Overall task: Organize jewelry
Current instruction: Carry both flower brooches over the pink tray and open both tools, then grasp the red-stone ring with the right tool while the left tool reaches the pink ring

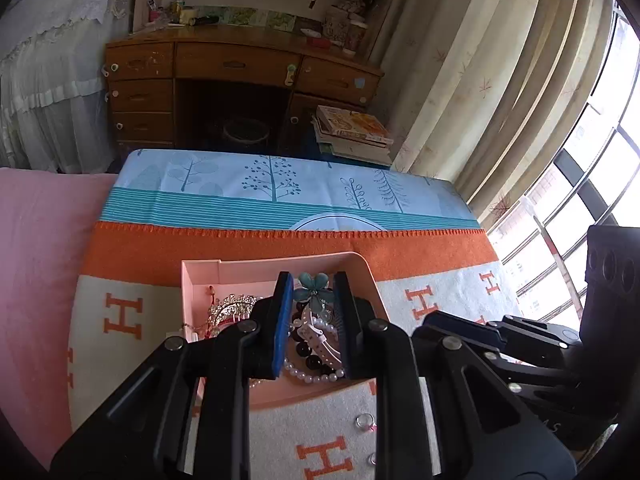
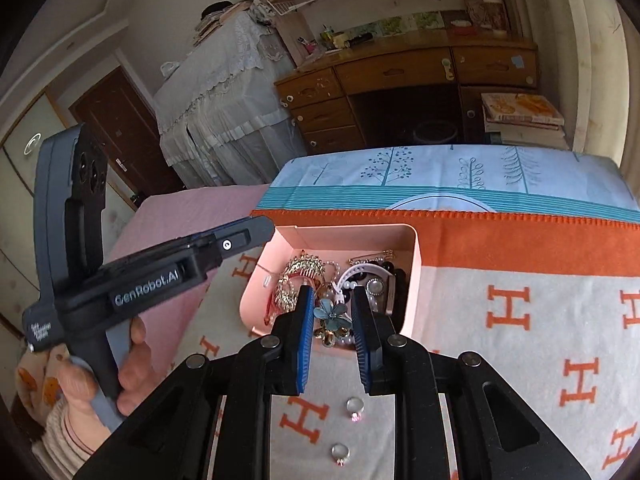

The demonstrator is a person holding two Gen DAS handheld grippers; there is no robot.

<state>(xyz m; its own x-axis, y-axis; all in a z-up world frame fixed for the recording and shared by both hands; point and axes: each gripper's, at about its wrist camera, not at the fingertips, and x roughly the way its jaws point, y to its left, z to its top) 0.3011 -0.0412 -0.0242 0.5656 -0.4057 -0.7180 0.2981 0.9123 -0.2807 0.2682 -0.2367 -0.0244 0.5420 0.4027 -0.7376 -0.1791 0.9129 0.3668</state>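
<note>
A pink tray (image 1: 200, 276) (image 2: 416, 272) on the orange-and-white blanket holds a blue flower clip (image 1: 314, 288) (image 2: 332, 314), a pearl bracelet (image 1: 316, 378), dark beads, a silver comb (image 1: 232, 306) (image 2: 300, 270) and a white strap (image 2: 362, 270). My left gripper (image 1: 310, 300) is open above the tray, its fingers either side of the flower clip. My right gripper (image 2: 331, 320) is open over the tray's near edge, empty. Two rings (image 2: 355, 407) (image 2: 340, 454) lie on the blanket in front of the tray; one shows in the left wrist view (image 1: 366, 423).
The blanket (image 2: 520, 320) covers a bed with a blue tree-print sheet (image 1: 280, 184) and pink sheet (image 1: 40, 260). A wooden desk (image 1: 240, 80) and a stack of books (image 1: 352, 128) stand beyond. Curtains and a window are at the right.
</note>
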